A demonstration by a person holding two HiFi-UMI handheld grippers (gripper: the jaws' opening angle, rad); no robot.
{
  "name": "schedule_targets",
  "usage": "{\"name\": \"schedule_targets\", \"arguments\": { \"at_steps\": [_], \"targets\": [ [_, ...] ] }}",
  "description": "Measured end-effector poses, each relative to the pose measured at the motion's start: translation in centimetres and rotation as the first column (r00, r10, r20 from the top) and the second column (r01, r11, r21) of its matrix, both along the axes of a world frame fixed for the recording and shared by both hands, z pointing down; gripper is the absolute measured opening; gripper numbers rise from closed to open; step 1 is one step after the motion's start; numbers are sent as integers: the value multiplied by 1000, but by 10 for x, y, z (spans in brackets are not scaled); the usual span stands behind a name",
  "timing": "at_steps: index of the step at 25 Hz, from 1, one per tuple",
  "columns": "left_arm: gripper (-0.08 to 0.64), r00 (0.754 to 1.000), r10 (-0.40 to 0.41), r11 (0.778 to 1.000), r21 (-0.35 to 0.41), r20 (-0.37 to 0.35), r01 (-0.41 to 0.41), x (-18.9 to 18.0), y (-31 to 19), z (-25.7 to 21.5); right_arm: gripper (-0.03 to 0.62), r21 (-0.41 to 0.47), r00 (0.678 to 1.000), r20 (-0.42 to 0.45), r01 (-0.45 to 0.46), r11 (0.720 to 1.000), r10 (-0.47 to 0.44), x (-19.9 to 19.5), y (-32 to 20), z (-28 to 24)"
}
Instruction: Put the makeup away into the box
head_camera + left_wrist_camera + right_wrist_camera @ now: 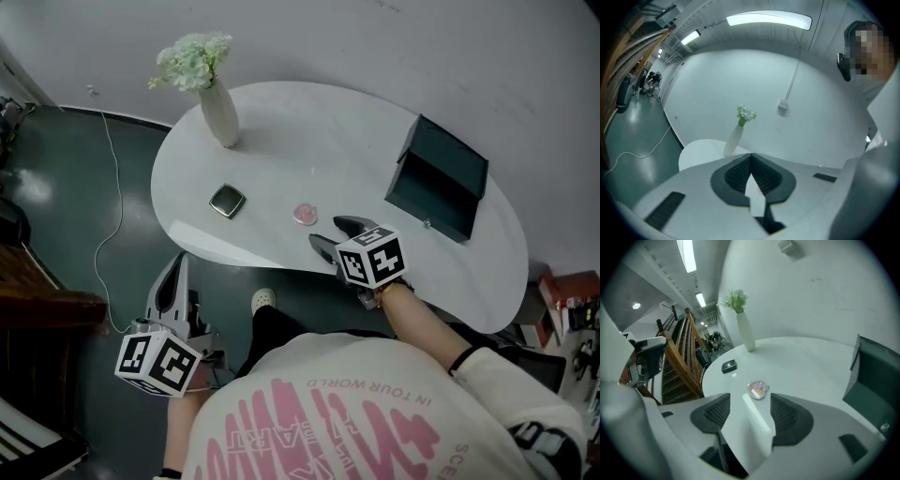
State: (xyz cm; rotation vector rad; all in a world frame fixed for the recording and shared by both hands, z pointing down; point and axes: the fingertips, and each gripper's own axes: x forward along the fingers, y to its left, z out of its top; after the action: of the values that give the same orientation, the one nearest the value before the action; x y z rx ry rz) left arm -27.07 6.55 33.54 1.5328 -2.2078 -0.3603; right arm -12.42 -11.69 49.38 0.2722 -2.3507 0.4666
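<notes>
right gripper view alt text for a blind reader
The right gripper, jaws open and empty, points at a round pink compact on a white table. Beyond are a square black compact and a vase of flowers; an open dark box stands at right.

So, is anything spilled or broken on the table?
Nothing looks wrong. The vase stands upright, the box sits open, and the black compact and the pink compact lie flat on the table. They just aren't in the box yet.
</notes>
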Motion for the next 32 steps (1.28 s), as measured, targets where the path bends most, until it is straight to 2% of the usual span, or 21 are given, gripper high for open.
{"name": "schedule_targets", "arguments": {
  "at_steps": [3, 8, 14, 23, 29, 32],
  "targets": [
    [2, 999, 48, 999, 16, 12, -49, -22, -26, -7, 276, 14, 1000, -29, 0, 1000, 0, -18, -3, 2],
    [2, 991, 131, 991, 0, -6, -131, -50, -57, -4, 276, 32, 993, -117, -21, 999, 24, -37, -13, 19],
    [2, 973, 228, 973, -11, -27, -229, -82, -94, 5, 275, 1, 978, -190, -86, 996, 85, -49, -22, 39],
    [2, 924, 380, 925, -10, -45, -381, -99, -152, 18, 246, 11, 954, -234, -190, 982, 187, -59, -34, 49],
    [2, 873, 482, 875, -13, -72, -485, -97, -177, 28, 230, -2, 932, -230, -289, 957, 281, -56, -38, 48],
    [2, 842, 535, 843, -16, -70, -537, -92, -191, 29, 229, -20, 916, -202, -357, 934, 346, -54, -40, 47]
  ]
}}
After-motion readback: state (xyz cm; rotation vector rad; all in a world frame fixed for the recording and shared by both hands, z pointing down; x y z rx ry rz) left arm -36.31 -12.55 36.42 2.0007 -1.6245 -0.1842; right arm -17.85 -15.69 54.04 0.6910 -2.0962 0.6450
